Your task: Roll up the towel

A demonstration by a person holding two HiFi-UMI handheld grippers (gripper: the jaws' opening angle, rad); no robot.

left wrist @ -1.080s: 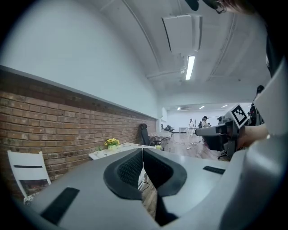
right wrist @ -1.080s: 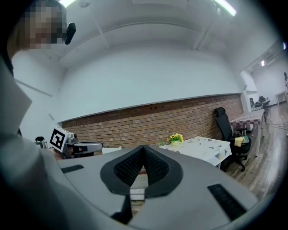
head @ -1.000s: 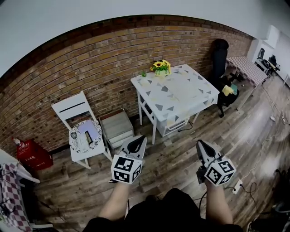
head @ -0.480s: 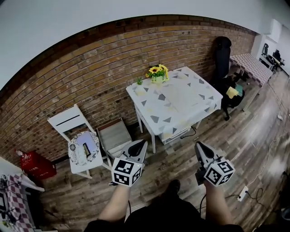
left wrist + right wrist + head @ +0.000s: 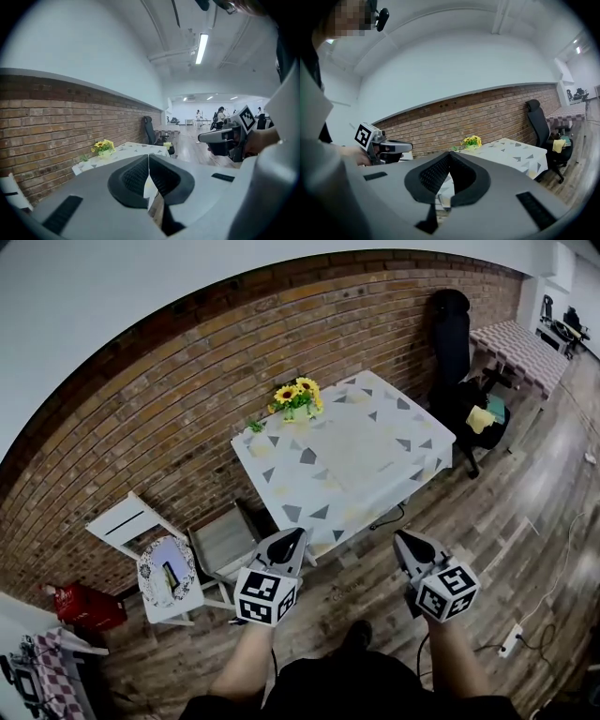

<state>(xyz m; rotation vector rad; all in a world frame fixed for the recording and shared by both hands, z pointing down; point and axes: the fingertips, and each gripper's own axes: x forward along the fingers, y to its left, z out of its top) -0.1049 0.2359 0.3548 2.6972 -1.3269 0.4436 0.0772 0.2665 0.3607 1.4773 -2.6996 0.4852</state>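
Towel (image 5: 352, 442) (pale, barely discernible) lies on table (image 5: 274, 463); left tool (image 5: 294, 537) and right tool (image 5: 399, 539) closed, empty.

I count two grippers, the left gripper (image 5: 294, 536) and the right gripper (image 5: 400, 538). There are two tables: a white table with gray triangles (image 5: 347, 451) and a checked table (image 5: 514, 343) far off to the right. There are two chairs, a white chair (image 5: 117, 517) and a black office chair (image 5: 450, 324). I see one bunch of yellow flowers (image 5: 298, 396), one red crate (image 5: 86, 606) and one gray box (image 5: 225, 542) by the white chair. One white plug strip (image 5: 511, 641) lies on the floor (image 5: 525, 521).
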